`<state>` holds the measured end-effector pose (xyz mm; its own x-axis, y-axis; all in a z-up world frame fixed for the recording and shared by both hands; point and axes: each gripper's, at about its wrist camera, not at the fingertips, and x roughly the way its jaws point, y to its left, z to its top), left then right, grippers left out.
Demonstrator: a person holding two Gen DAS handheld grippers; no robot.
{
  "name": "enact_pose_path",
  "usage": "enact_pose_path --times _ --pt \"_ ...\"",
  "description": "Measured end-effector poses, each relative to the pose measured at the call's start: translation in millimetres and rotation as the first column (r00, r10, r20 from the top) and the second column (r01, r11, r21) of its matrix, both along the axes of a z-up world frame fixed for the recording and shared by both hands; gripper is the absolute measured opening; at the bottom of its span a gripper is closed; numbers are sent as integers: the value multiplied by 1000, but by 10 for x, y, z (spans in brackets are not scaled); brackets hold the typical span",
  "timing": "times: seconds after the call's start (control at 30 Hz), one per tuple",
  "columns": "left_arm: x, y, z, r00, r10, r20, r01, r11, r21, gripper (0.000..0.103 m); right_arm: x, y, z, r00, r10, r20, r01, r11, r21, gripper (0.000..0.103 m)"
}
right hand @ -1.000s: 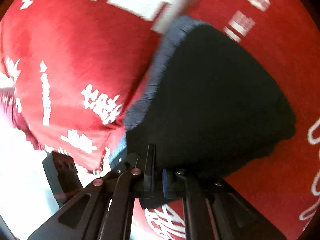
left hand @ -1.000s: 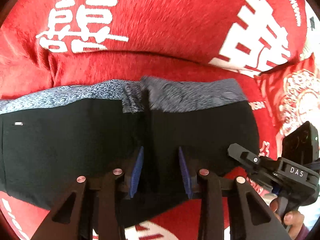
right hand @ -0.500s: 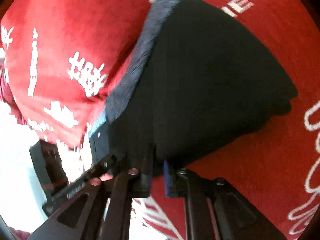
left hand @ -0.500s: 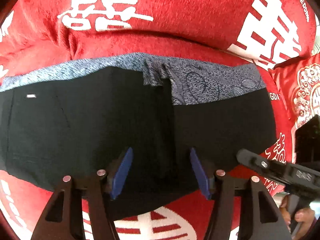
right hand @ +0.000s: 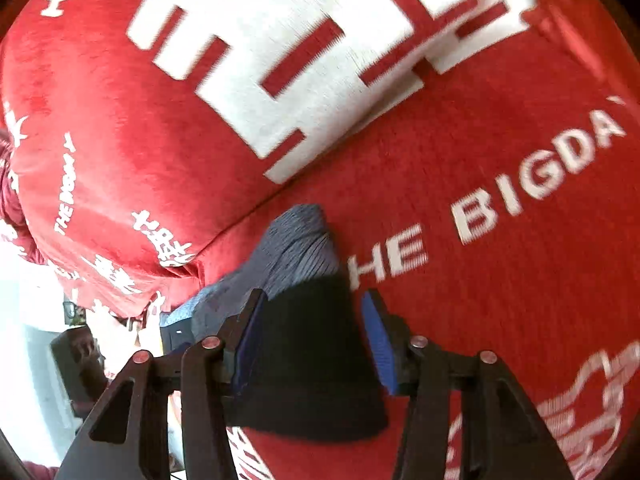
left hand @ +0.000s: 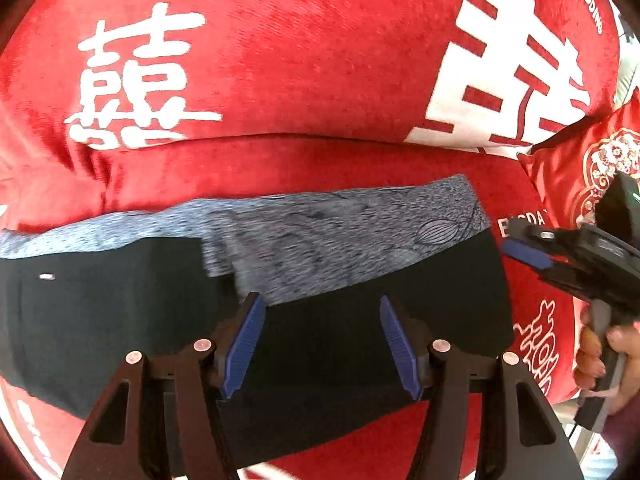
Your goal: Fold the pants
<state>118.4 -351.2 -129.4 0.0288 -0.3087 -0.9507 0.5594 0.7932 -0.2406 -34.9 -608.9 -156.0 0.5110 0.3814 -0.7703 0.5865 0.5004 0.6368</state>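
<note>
Left gripper (left hand: 322, 346) low over black pants (left hand: 120, 312), jaws wide, empty. Right gripper (right hand: 314, 344) likewise, jaws wide, pants edge between.

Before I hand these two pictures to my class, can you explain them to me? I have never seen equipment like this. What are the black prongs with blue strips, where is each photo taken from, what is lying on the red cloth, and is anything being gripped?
No robot is here. A person holds a hand tool in each hand, and each tool has two fingers lined with blue pads. A wide-angle camera on each tool looks forward along its fingers, so each picture shows its own prongs at the bottom.

One picture comes from the left gripper, the other from the right gripper. In the left view the right tool also shows at the right edge, with the person's fingers on its handle.

On the red blanket with white lettering lie black pants with a grey speckled waistband, already folded over.

Both grippers stand open, so nothing is gripped. The cloth lies between the pads, untouched as far as I can tell.
</note>
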Motion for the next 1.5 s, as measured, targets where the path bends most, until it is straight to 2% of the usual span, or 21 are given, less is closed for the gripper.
enact_pose_path --times 0.07,0.1,0.2,0.27,0.37,0.4,0.43,0.47,0.6,0.83,0.87,0.9,0.93,0.97,1.13,1.27,1.37,1.5 --pt "-6 -50 -116 1000 11 1 -11 1000 29 61 169 5 -207 998 54 -39 -52 997 51 34" --pt "-7 -58 -164 1000 17 -1 -17 999 41 61 234 31 -292 995 74 -69 -70 995 65 32" --pt "-8 18 -235 999 34 -3 -34 999 41 61 364 128 -202 990 113 -85 -110 993 36 31" --pt "-31 30 -248 1000 14 12 -14 999 51 61 416 218 -125 981 165 -98 -167 986 -12 31" --pt "-79 11 -273 999 -24 33 22 997 67 61 461 292 -104 964 209 -167 -228 968 -104 32" --pt "-86 12 -281 999 -32 38 30 997 74 61 479 317 -115 955 219 -201 -250 957 -144 36" --pt "-98 8 -287 998 -39 42 36 996 82 61 491 346 -109 948 221 -231 -266 945 -189 49" --pt "-93 -1 -287 998 -39 40 35 996 88 61 485 364 -85 945 217 -245 -270 939 -212 55" --pt "-81 21 -267 999 -24 20 22 994 107 61 401 406 44 942 216 -259 -273 938 -213 57" --pt "-96 31 -205 999 12 34 -17 988 153 62 34 475 308 935 220 -279 -295 918 -264 60" --pt "-91 41 -188 999 23 34 -28 987 160 66 -7 470 312 935 213 -282 -288 923 -257 60" --pt "-93 42 -175 999 33 40 -40 985 170 86 4 488 308 936 207 -284 -281 927 -250 60" --pt "-87 59 -150 997 47 52 -56 983 177 93 -5 492 303 938 198 -285 -270 932 -241 61" --pt "-87 73 -112 996 60 71 -72 983 172 95 -11 493 302 940 192 -284 -262 936 -236 61" --pt "-92 65 -76 995 65 80 -80 978 194 95 -1 551 435 944 198 -264 -269 925 -269 68" --pt "-106 110 -54 992 91 84 -108 970 217 95 97 683 557 940 237 -247 -310 895 -321 72" --pt "-103 188 -53 990 123 73 -136 965 224 95 215 845 568 929 281 -243 -354 867 -351 72" --pt "-135 331 -63 988 140 69 -152 960 235 95 314 1040 442 911 318 -263 -397 848 -350 73"
